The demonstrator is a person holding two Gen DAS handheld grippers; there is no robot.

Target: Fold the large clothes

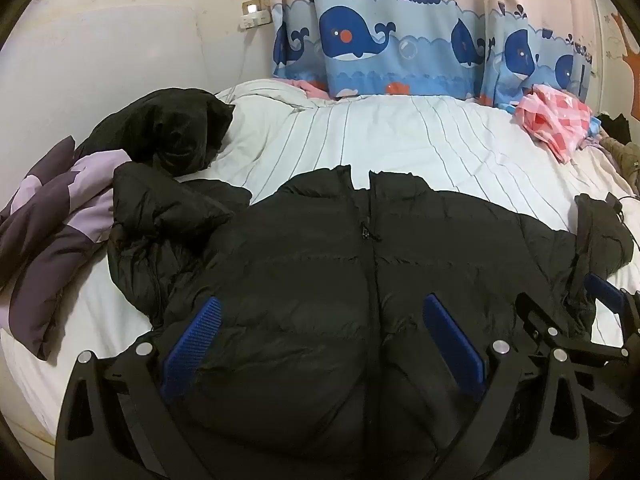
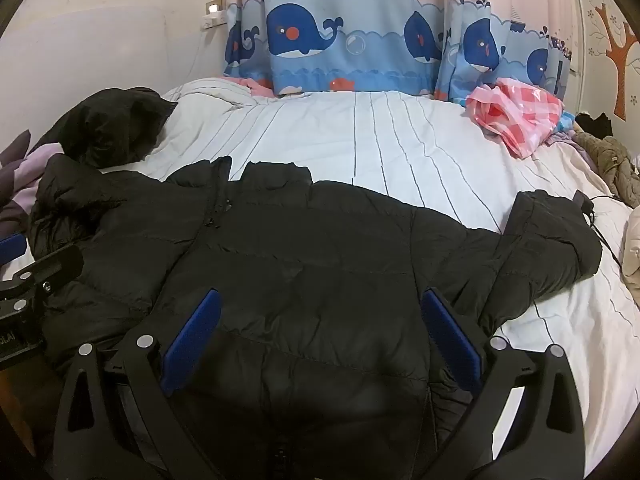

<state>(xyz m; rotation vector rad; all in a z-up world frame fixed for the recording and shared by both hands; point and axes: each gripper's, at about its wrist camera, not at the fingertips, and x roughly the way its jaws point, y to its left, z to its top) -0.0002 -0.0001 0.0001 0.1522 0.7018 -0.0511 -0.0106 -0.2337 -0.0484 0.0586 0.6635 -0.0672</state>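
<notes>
On the striped bed (image 2: 400, 140) | black puffer jacket (image 1: 320, 264) spread flat, zipped, sleeves out, no fold made | left gripper (image 1: 320, 344) and right gripper (image 2: 320, 340) both gaping, empty, above hem | folding all remains

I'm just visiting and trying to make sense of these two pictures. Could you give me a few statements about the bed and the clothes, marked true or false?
1. The black puffer jacket lies spread out front side up on the striped bed sheet. True.
2. The left gripper is clamped on a sleeve. False: its blue pads stand wide apart over the jacket's body.
3. The right gripper is open. True.
4. The curtain shows whales and a sailboat. True.
5. The pink checked bag lies on top of the jacket. False: it lies apart, near the curtain.
</notes>
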